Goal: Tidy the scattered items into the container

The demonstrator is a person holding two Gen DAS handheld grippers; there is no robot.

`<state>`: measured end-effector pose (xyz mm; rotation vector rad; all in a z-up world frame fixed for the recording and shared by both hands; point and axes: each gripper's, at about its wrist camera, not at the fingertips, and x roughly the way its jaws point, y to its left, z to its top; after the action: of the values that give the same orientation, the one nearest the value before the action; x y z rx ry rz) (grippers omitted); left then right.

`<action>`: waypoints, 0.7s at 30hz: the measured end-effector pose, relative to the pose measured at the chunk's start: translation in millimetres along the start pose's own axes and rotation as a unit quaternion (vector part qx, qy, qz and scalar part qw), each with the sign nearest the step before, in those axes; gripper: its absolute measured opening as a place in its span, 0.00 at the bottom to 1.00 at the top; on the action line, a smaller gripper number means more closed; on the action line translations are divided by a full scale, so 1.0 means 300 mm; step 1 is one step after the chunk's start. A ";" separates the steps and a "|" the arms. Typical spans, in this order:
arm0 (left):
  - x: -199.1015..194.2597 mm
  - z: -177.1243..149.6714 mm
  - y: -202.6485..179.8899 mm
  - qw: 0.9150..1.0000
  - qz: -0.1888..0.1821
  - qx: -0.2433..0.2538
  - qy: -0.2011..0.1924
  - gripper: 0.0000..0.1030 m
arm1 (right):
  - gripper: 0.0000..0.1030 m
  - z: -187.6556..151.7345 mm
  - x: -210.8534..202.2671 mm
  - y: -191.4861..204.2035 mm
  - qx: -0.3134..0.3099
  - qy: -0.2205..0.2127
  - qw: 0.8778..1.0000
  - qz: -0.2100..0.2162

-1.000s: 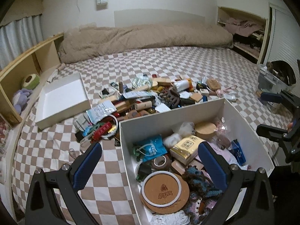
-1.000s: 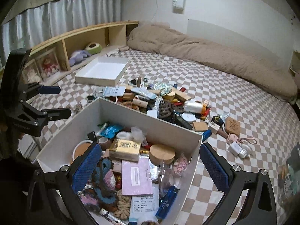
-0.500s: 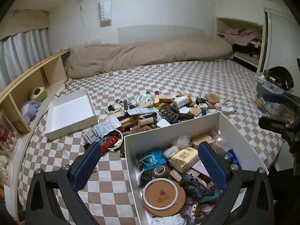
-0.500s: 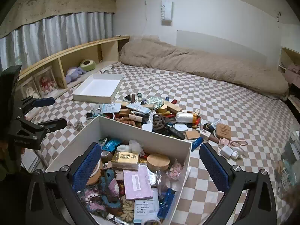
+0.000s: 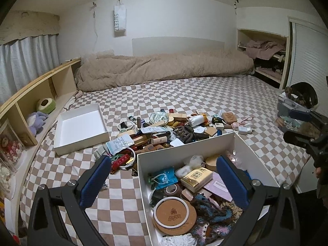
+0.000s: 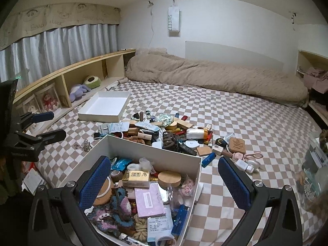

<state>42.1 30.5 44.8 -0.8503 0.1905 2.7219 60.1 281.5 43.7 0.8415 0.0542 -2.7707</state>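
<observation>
A white box, partly filled with small items, stands on the checked bed near its front edge. Beyond it lies a heap of scattered items. My left gripper is open and empty, held above the box's near left corner. My right gripper is also open and empty, over the box's right wall. Each gripper shows at the edge of the other's view: the right gripper at the far right of the left wrist view, the left gripper at the far left of the right wrist view.
An empty white lid or tray lies on the bed to the left of the heap. A rolled beige duvet lies along the far wall. A wooden shelf with plush toys runs along the left side. A clear tub stands at the right.
Both cameras have tilted up and pulled back, so the box and heap sit lower and smaller and more of the wall and ceiling shows. Both grippers stay open and empty.
</observation>
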 end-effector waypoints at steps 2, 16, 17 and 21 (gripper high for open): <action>-0.011 0.001 -0.006 1.000 0.001 0.003 -0.004 1.00 | 1.00 -0.001 -0.012 -0.001 0.002 -0.003 1.000 0.000; -0.052 0.001 -0.033 1.000 0.002 0.012 -0.017 1.00 | 1.00 -0.016 -0.030 0.020 -0.011 -0.008 1.000 -0.005; -0.052 0.000 -0.033 1.000 0.002 0.012 -0.017 1.00 | 1.00 -0.017 -0.028 0.020 -0.011 -0.007 1.000 -0.005; -0.054 -0.001 -0.031 1.000 0.004 0.011 -0.015 1.00 | 1.00 -0.018 -0.025 0.022 -0.011 -0.005 1.000 -0.006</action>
<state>57.9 35.5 53.5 -0.8037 0.2188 2.7338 70.6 277.3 43.6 0.8238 0.0886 -2.7793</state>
